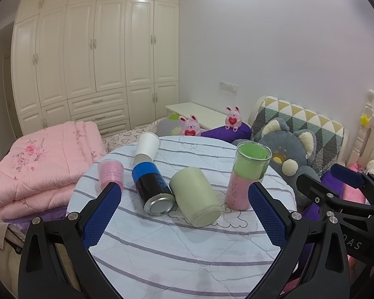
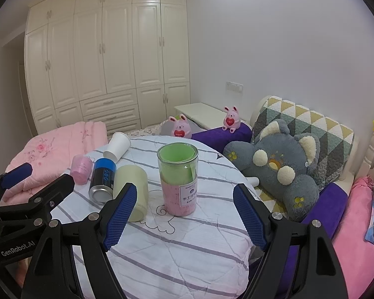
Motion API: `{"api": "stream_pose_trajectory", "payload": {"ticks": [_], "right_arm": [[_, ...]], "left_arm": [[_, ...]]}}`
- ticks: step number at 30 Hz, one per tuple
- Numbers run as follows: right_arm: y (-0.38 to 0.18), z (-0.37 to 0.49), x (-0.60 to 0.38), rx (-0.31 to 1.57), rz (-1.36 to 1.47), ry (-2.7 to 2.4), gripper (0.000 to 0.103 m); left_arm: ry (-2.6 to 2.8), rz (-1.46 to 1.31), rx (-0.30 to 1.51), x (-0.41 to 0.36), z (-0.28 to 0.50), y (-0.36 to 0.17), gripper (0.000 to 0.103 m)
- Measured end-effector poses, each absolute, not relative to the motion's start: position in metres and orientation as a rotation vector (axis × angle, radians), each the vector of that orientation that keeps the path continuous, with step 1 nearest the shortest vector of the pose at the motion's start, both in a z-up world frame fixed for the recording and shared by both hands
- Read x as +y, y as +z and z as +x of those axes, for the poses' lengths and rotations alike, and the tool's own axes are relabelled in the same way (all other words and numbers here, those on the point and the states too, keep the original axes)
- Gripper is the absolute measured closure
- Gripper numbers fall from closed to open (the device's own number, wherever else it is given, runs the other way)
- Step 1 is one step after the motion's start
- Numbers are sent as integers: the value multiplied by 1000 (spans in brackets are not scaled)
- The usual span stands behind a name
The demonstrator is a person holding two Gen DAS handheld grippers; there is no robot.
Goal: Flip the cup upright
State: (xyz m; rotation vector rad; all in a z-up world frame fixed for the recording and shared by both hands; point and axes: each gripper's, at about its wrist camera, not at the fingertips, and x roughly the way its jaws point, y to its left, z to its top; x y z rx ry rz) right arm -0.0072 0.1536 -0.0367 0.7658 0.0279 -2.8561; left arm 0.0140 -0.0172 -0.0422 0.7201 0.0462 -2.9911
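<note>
Left gripper (image 1: 184, 204): jaws spread wide, nothing between the blue pads, hovering low over the near edge of the round table (image 1: 187, 261).
Right gripper (image 2: 184, 209): jaws wide apart too, empty, lined up on the tall clear cup (image 2: 178, 179) with green and pink liners, which stands upright.
Target, by my read: the pale green cup (image 1: 195, 196), on its side mid-table, one flat end facing the camera; whether that end is the mouth or the base I cannot tell. It lies just beside the blue-and-black can (image 1: 152, 189), possibly touching.
Also down: the can, metal end toward us, and the white paper cup (image 1: 147, 149) tipped at the far edge.
Small pink cup (image 1: 111, 174): standing at the left; mouth-up or mouth-down is unclear.
How to play it: close across the green cup's curved wall near the middle, lift clear before rotating so it doesn't roll into the can, then set it down flat on the soft quilted cover and let go gently.
Count: five vessels, namely four cups and one can; three lying, two standing. Two grippers. Two pink rabbit toys (image 1: 190, 125) behind, one grey plush (image 1: 286, 159).
</note>
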Motion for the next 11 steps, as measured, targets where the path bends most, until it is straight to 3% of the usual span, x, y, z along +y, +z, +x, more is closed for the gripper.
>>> {"api": "stream_pose_trajectory", "payload": {"ticks": [11], "right_arm": [[-42,-17,156,27,800,-2855,22]], "left_arm": [[-2986,743,34,-16,2,-46,0]]}}
